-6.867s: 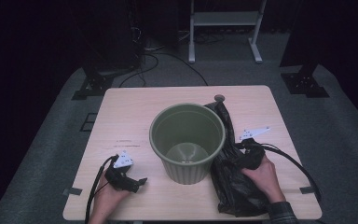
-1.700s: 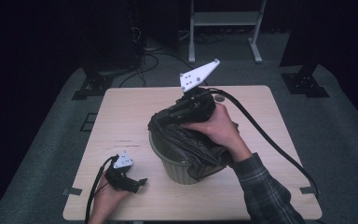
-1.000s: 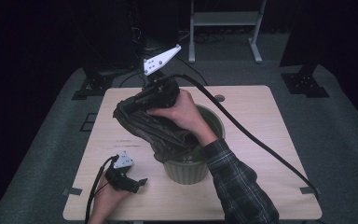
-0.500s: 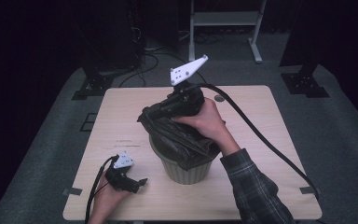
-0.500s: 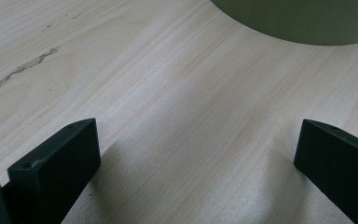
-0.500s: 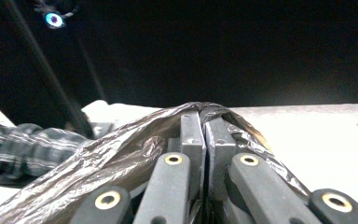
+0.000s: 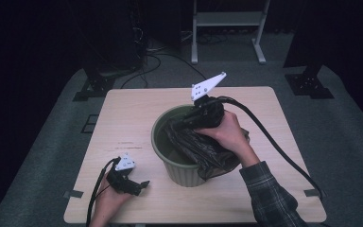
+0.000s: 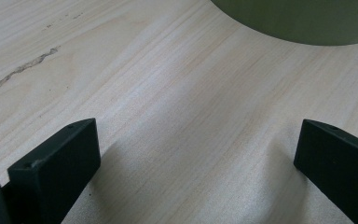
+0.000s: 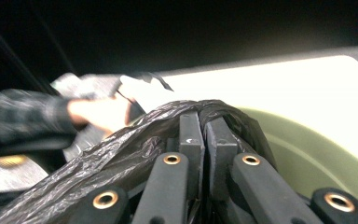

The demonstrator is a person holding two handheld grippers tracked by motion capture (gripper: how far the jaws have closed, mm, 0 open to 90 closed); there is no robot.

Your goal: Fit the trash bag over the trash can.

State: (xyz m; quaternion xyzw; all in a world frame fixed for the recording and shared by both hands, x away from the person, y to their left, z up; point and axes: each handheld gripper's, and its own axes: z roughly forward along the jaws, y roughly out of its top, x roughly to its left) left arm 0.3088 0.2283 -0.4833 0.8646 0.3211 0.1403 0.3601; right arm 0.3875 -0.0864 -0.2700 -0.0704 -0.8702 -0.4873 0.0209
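A green bin (image 7: 179,170) stands in the middle of the wooden table (image 7: 137,113). A crumpled black plastic bag (image 7: 203,149) hangs into the bin's mouth and over its right rim. My right gripper (image 7: 189,120) is above the far rim and is shut on a fold of the bag. In the right gripper view the jaws (image 9: 204,119) pinch the bag (image 9: 121,149) above the bin (image 9: 317,154). My left gripper (image 7: 139,187) rests on the table at the front left, open, with bare wood between its jaws (image 8: 196,154) and the bin's wall (image 8: 303,18) ahead.
The right gripper's thick cable (image 7: 274,142) trails across the table's right side to the front edge. A metal stand (image 7: 227,28) and dark equipment feet (image 7: 92,87) sit on the floor beyond the far edge. Bare wood lies left of the bin.
My right gripper has carried the bag from above the bin's left side to the right and down, so the bag now sags into the bin. The left gripper has not moved.
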